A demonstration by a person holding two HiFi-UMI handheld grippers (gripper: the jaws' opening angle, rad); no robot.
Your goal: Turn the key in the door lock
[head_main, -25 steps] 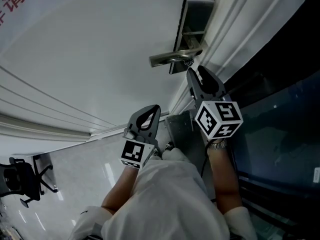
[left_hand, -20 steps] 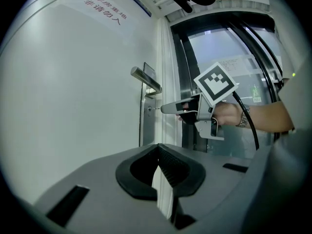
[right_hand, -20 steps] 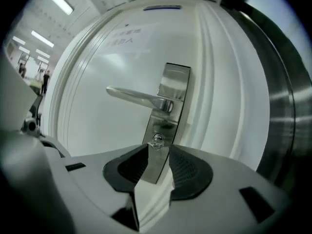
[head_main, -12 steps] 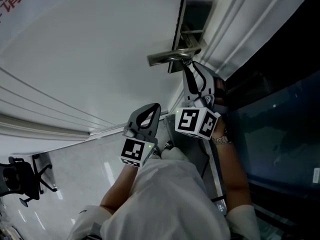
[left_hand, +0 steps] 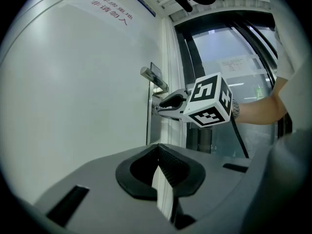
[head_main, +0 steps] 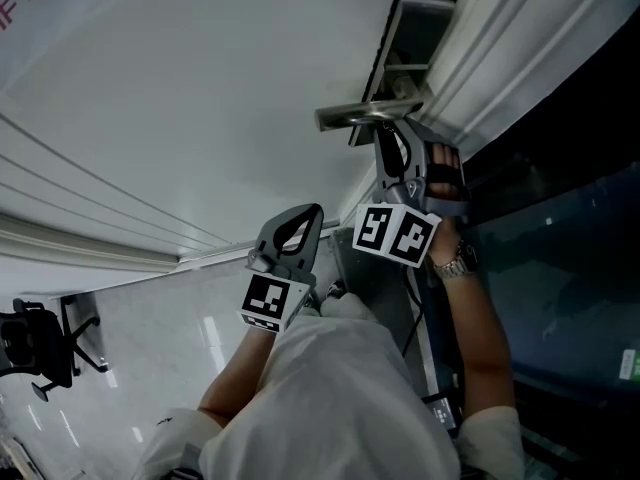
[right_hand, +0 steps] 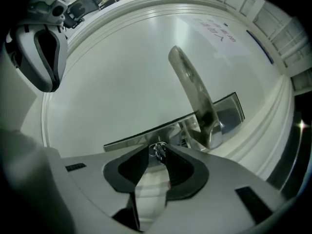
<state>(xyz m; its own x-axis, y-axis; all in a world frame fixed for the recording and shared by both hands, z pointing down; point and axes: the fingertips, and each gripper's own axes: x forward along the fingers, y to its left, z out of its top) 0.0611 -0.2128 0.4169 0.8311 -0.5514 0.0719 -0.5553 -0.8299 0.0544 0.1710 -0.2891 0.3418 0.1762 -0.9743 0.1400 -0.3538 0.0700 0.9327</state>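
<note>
Near the door's (right_hand: 122, 67) closing edge, just under the handle (right_hand: 190, 84), the key (right_hand: 158, 151) sat in the lock (right_hand: 228, 112). Its metal head and small ring showed at the very tips of the right tongs (head_main: 392, 140). Those tongs were closed on the key's head and pointed nearly square at the door. The left tongs (head_main: 305, 218) hung back from the door, well apart from the lock, closed on nothing.

The step in hand looked to be the turn itself. To do it well, the right tongs needed to roll about the key's own line, with no push up, down or sideways, since any levering could bend the key or bind it in the lock. The grip was by the tips only, so it likely wanted steady pressure throughout. A slack squeeze would let the pads slide round the head without turning the key. The handle lay close above the tongs, so the roll had to clear it without nudging it. The left tongs were best kept out of the way, or brought to the handle once the lock gave.
</note>
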